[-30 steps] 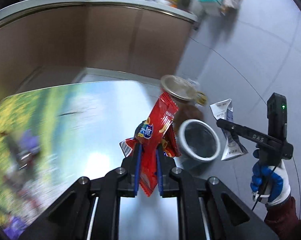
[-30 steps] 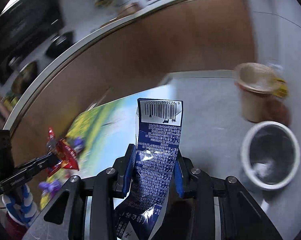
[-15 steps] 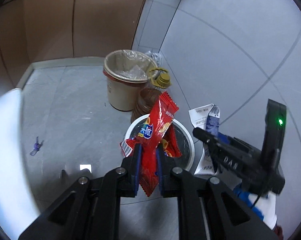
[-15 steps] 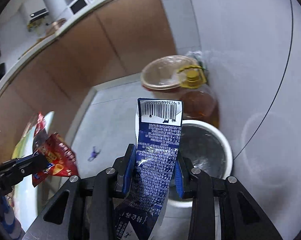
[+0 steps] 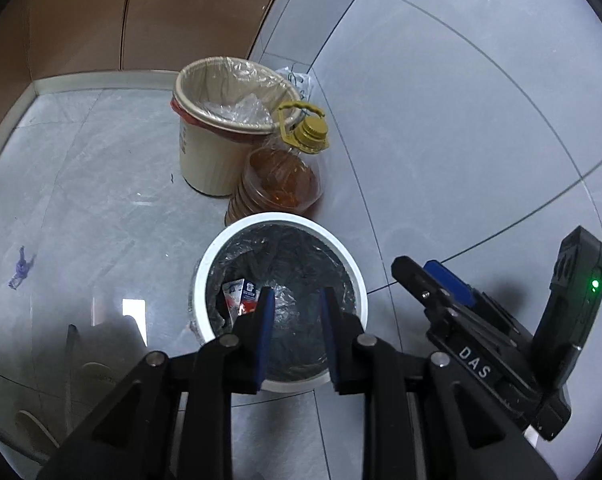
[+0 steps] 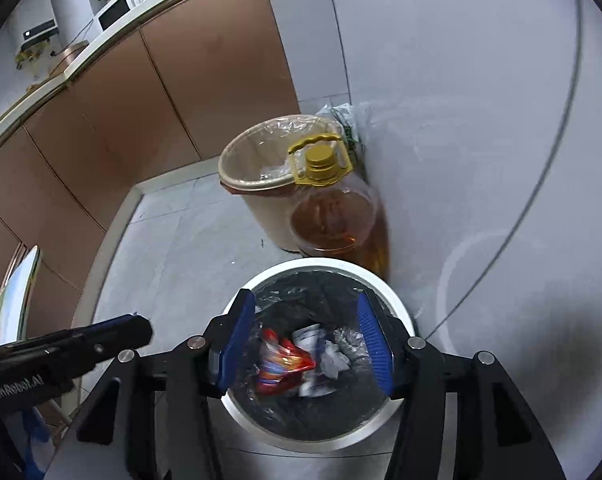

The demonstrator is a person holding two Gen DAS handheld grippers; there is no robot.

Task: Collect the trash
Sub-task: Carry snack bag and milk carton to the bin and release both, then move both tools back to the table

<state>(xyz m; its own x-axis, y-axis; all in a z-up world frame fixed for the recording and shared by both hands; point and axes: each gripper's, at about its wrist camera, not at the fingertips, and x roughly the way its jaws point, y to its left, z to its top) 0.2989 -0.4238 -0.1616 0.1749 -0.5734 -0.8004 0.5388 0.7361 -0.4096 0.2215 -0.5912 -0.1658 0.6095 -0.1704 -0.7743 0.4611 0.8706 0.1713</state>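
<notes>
A white round bin (image 5: 205, 276) with a black liner stands on the floor, also in the right wrist view (image 6: 397, 300). My left gripper (image 5: 295, 300) is open and empty right above it. My right gripper (image 6: 305, 316) is open wide and empty above the same bin. Inside the bin lie a red snack wrapper (image 6: 281, 364) and a blue and white wrapper (image 6: 313, 338) among crumpled paper. A wrapper (image 5: 241, 294) also shows in the bin in the left wrist view. The right gripper (image 5: 433, 280) appears at the right of the left wrist view.
A beige lined bin (image 5: 217, 120) and a large oil jug with a yellow cap (image 5: 285, 176) stand just behind the white bin, against the grey tiled wall. Brown cabinets (image 6: 141, 112) run along the left. A small purple scrap (image 5: 21, 268) lies on the floor.
Both grippers have opened over the white bin. The red wrapper and the blue wrapper have dropped out of them into the bin. Both views now look more steeply down.
</notes>
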